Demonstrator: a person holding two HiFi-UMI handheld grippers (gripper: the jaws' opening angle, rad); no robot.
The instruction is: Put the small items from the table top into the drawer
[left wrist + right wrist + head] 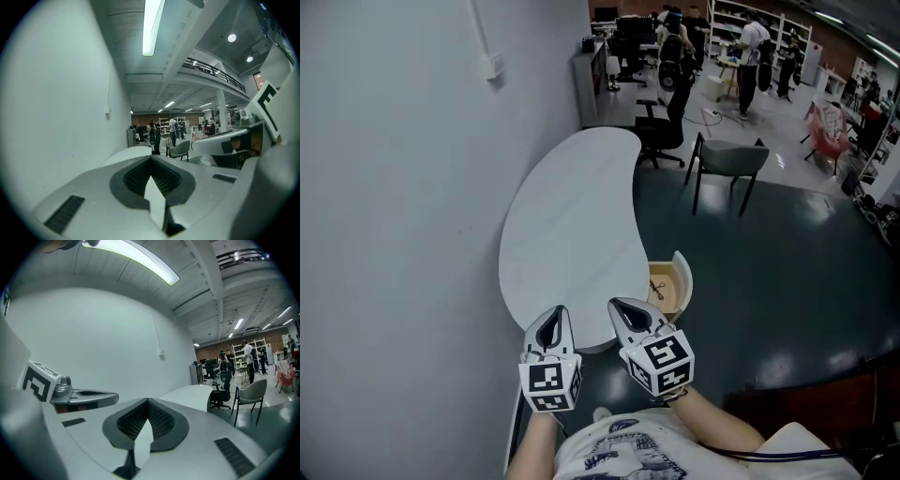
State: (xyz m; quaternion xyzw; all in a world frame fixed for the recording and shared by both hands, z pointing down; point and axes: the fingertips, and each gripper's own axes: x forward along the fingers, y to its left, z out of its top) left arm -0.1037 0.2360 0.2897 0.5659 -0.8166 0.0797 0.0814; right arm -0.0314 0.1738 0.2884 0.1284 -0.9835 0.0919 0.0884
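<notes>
Head view: bench [572, 220] top was bare, with small items [657, 289] lying in the open drawer [682, 274]. The left gripper [552, 317] and right gripper [621, 307] were held near the body, probably because nothing remained to move. Left gripper view, then right gripper view: jaws were closed and empty in each.

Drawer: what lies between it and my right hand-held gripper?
Nothing loose. In the head view only a bare strip of the white table shows between the shut right hand-held gripper and the open drawer.
</notes>
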